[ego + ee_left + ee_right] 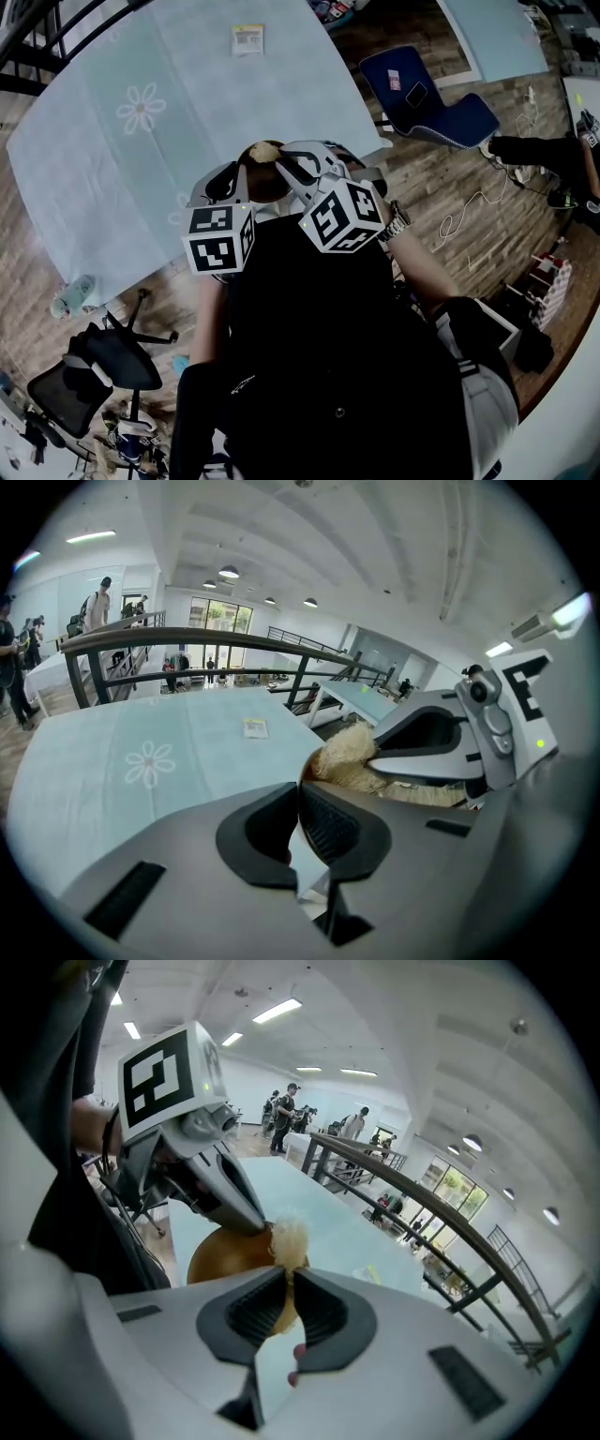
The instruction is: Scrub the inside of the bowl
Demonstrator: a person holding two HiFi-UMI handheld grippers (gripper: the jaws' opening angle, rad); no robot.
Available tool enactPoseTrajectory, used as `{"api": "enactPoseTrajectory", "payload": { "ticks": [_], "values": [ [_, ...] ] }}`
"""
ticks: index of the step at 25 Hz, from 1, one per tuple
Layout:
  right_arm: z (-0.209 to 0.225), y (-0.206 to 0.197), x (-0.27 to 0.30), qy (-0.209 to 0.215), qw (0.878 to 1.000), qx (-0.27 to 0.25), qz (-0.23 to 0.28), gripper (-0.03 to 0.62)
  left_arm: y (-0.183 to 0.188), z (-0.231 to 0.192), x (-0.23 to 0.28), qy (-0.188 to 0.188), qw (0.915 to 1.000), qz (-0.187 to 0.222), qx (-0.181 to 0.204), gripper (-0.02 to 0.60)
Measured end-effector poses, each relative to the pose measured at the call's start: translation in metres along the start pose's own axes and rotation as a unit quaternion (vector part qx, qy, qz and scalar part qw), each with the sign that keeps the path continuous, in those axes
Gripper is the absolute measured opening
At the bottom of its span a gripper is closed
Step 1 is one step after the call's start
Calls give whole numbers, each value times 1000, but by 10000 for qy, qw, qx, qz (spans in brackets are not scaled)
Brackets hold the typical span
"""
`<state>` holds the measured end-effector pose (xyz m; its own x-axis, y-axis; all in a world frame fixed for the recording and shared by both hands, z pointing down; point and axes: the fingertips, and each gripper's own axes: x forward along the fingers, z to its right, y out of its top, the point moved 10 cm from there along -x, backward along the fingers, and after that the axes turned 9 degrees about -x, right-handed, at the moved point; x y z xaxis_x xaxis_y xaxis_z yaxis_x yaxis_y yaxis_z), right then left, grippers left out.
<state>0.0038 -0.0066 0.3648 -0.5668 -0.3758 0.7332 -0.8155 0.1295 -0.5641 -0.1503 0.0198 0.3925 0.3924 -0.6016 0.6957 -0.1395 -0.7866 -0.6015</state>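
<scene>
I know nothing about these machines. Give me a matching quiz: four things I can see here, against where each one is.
Things:
1 bowl
2 scrubber
3 small packet
4 blue chair

Places:
a on the floor
b in the right gripper jaws
c flat on the tablecloth
d rim clamped in the left gripper jaws

Pairs: 1-d, 2-b, 3-c, 4-a

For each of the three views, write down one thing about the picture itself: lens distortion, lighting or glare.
Head view: even, soft light on the table, no hard shadows; the person's dark clothing shows almost no detail. Left gripper view: round fisheye picture with black corners; the railing bows into an arc. Right gripper view: same fisheye bend; the ceiling strip light burns out white.
</scene>
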Motion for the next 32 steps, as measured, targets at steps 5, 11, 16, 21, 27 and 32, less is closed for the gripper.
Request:
{"api": "enactPoseTrajectory", "payload": {
  "ticks": [5,11,16,21,27,32],
  "values": [
    [-2,-7,1,-4,9968,799,-22,38,-3,-4,0,17,9996,130,-245,25],
    [-9,-15,2,-57,9813,1921,62,38,-6,-7,0,80,9991,231,-352,25],
    [-19,-17,8,-30,9718,2358,89,38,-4,-9,4,140,9990,260,-344,25],
    [-23,-15,10,-10,9615,2743,183,37,-3,-8,6,166,9982,360,-447,25],
    [-22,-15,9,9,9364,3480,458,38,-2,-8,7,243,9960,566,-647,25],
    [-20,-12,5,80,9122,4030,740,37,0,-7,7,297,9950,666,-676,25]
  ]
}}
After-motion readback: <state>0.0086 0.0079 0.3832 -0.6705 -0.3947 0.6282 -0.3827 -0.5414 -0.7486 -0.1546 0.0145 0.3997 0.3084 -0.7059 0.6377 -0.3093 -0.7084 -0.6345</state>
